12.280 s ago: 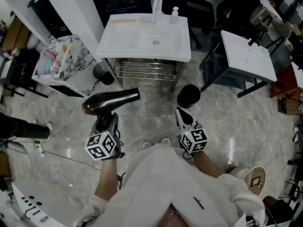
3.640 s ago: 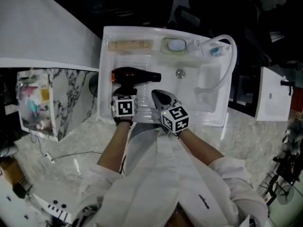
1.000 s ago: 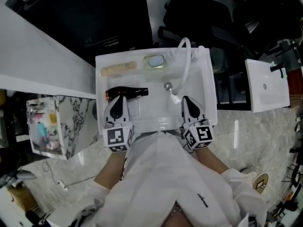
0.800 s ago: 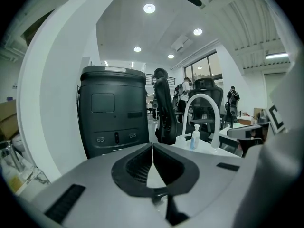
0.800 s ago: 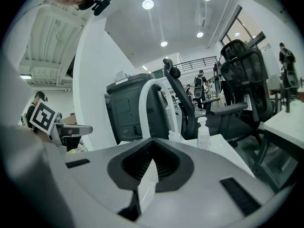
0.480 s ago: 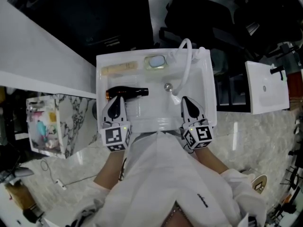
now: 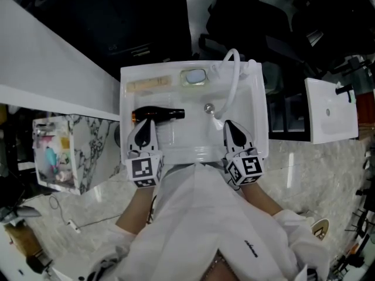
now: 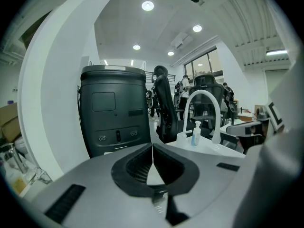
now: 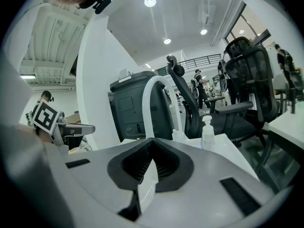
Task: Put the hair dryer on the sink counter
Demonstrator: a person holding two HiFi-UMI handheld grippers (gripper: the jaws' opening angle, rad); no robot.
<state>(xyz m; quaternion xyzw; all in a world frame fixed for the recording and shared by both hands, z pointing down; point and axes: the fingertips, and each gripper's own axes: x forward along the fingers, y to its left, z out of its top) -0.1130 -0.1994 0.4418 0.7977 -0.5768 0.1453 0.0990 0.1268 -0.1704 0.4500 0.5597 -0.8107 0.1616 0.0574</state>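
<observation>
Head view: the hair dryer (image 7: 157, 114) is lying flat on the counter (image 7: 193, 152), left of the basin (image 7: 199, 130), apparently delivered.

Left gripper view: the left hand-held gripper (image 8: 152, 148) is sitting closed and empty, apparently having let go.

Right gripper view: the right hand-held gripper (image 9: 151, 145) is likewise closed on nothing, idling.

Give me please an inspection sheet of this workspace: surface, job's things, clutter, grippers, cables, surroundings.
Surface: white sink counter, faucet at the back.
Job's things: hair dryer lies on the counter's left part, not held.
Clutter: oval dish and beige item at the back rim.
Grippers: left gripper and right gripper over the front edge, fingers shut, empty.
Cables: thin cable on the floor.
Surroundings: marbled cabinet, white table.
</observation>
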